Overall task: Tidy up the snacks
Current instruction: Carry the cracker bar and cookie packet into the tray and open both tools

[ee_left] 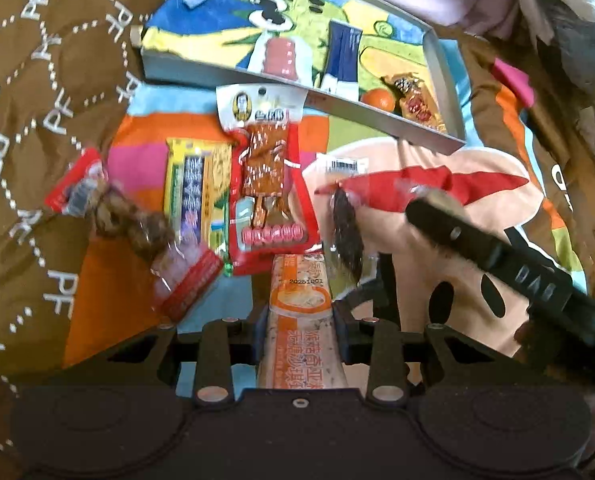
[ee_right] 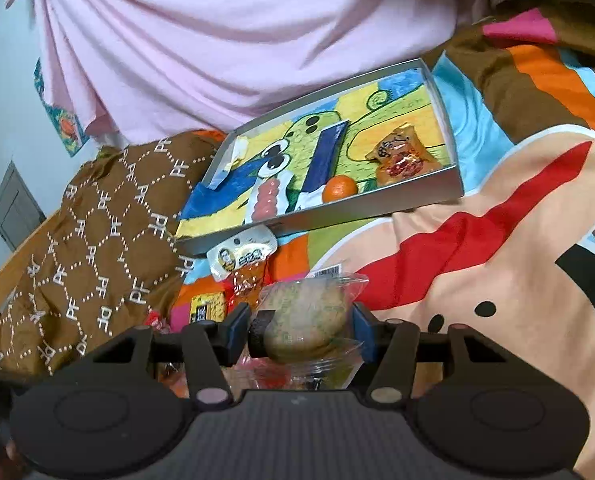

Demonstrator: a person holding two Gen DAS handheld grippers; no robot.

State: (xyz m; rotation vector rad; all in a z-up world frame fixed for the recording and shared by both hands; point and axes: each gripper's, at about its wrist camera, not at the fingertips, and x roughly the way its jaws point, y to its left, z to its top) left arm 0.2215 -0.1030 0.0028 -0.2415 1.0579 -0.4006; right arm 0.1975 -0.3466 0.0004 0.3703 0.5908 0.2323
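My left gripper (ee_left: 299,314) is shut on a long orange-and-white snack bar (ee_left: 297,280), which sticks out forward between the blue pads. My right gripper (ee_right: 302,330) is shut on a round brown cake in a clear wrapper (ee_right: 303,320). In the left wrist view that cake (ee_left: 347,236) hangs from the right gripper's black finger (ee_left: 453,232), to the right of the bar. Beyond both lies a silver tray (ee_left: 377,114) (ee_right: 337,216) with a cartoon lining. It holds a mandarin (ee_right: 339,189), a blue sachet (ee_right: 325,156), an orange packet (ee_right: 403,156) and a pink sausage pack (ee_right: 267,198).
Loose snacks lie on the colourful bedspread before the tray: a red packet (ee_left: 265,168), a yellow-green packet (ee_left: 195,188) and a twisted pastry in clear wrap (ee_left: 133,224). A brown quilt with PF lettering (ee_left: 37,120) bunches up on the left. Pink cloth (ee_right: 217,40) rises behind the tray.
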